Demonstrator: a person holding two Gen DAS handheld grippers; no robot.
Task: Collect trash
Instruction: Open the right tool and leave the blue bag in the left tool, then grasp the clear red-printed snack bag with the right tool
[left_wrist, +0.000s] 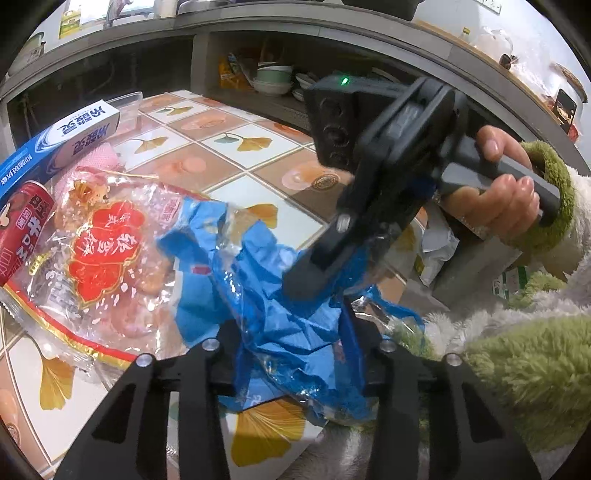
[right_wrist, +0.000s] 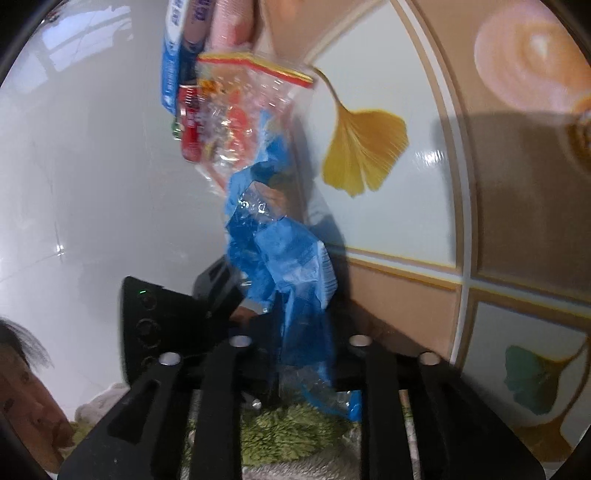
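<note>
Soft, even daylight fills the room. In the left wrist view the open shelves under the counter (left_wrist: 258, 74) stay dim, and glare sparkles on the crinkled clear wrapper (left_wrist: 103, 251). The right wrist view is softer: the blue wrapper (right_wrist: 280, 258) looks smeared, and a broad dark shadow lies across the glossy worktop (right_wrist: 517, 155), which carries small white highlights. Both pictures bow strongly outward, with black corners.
</note>
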